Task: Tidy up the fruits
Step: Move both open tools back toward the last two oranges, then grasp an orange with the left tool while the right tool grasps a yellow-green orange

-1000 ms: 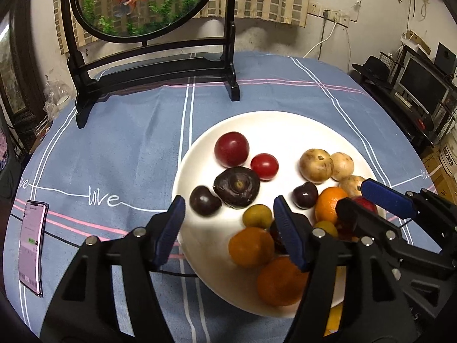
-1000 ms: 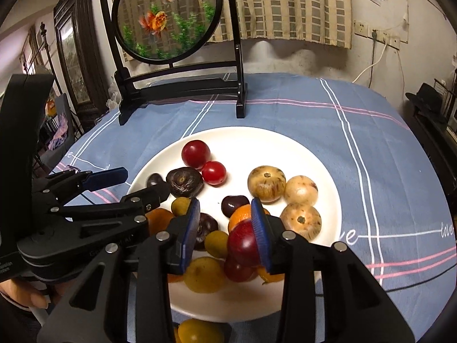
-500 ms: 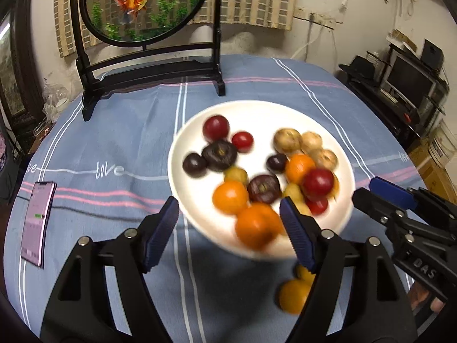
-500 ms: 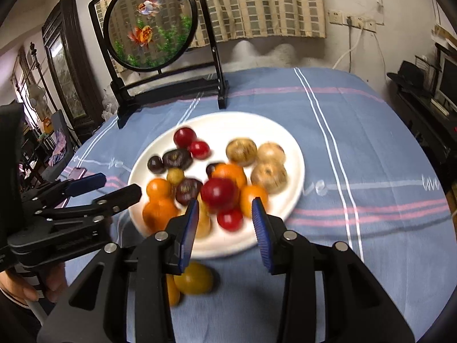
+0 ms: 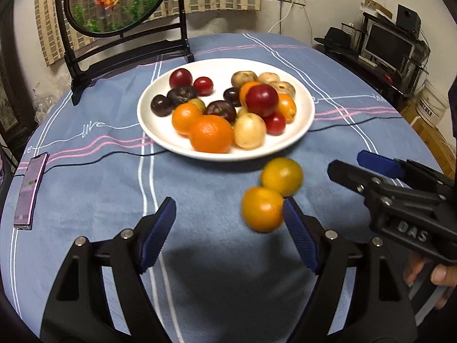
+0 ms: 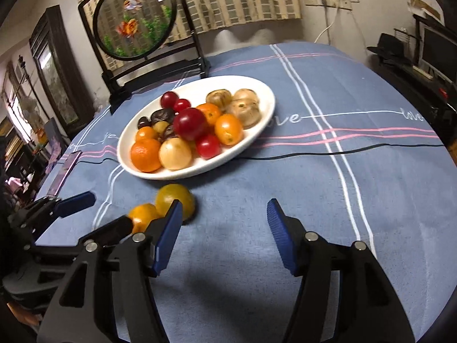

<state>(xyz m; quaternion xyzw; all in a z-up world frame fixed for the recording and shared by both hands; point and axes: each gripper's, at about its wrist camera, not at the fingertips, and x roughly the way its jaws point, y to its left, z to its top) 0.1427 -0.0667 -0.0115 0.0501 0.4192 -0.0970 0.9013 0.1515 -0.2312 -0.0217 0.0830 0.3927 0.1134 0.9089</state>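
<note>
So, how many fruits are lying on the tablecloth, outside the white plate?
2. One yellow-orange fruit lies just in front of the white plate; a second orange fruit touches it, nearer the left gripper. Others could be hidden behind the grippers.

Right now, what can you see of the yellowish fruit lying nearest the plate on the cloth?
The yellowish fruit is round, smooth-skinned, dull yellow-orange, slightly blurred. It lies on the blue tablecloth just off the white plate's near rim, apart from it. It appears to touch an orange fruit beside it. Neither gripper holds it.
</note>
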